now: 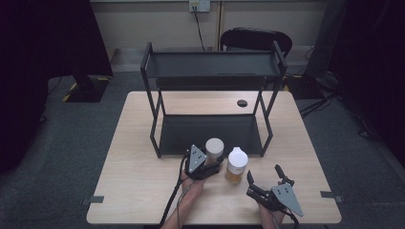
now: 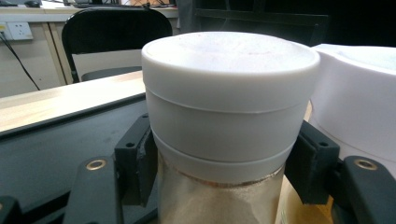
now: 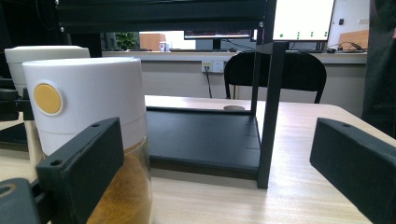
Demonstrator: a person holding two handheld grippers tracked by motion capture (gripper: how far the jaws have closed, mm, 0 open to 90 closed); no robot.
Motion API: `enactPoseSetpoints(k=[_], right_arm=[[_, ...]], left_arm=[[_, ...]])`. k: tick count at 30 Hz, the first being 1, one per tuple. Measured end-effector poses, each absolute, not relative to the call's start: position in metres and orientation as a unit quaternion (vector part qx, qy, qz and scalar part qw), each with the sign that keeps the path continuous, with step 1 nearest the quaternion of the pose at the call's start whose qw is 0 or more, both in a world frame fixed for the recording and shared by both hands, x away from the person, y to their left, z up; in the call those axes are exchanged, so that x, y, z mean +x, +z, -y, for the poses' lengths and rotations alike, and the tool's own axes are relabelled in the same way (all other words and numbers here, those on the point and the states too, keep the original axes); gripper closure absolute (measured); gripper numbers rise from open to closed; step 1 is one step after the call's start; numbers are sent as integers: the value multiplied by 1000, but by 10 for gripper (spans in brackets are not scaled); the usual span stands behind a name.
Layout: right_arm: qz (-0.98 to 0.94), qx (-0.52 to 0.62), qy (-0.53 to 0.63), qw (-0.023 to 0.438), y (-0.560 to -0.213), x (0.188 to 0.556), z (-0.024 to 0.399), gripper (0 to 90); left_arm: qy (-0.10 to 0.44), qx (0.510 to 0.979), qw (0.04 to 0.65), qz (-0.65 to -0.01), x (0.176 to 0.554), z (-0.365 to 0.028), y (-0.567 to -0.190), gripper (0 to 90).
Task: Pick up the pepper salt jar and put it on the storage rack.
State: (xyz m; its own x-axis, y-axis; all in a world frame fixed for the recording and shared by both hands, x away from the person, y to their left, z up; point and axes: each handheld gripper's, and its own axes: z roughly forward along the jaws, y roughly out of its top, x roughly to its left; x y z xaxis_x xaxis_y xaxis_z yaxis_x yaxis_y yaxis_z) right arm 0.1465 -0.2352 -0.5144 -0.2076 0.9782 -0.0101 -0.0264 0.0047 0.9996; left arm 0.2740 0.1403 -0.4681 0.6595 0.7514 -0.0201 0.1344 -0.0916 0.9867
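Only L claw (image 1: 216, 164) clamps beige-lid jar (image 1: 214, 148), base hidden; R claw (image 1: 265, 177) wide open.

1. A black two-tier rack (image 1: 210, 71) stands on the far half of the desk (image 1: 143, 191).
2. A black chair (image 1: 255, 40) sits behind the desk.
3. A wall socket (image 1: 199, 5) has a cable plugged in.
4. Monitors (image 3: 303, 18) glow in the background.
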Motion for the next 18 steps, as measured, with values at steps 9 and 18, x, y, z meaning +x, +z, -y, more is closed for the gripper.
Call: enactPoseSetpoints(k=[9,18], right_arm=[[-545,436,555,453,-515,147,236,16],[-545,436,555,453,-514,147,235,16]], left_arm=[[265,692,589,-321,271,-140,-467,356],[267,691,589,-321,269,-145,-466,356]])
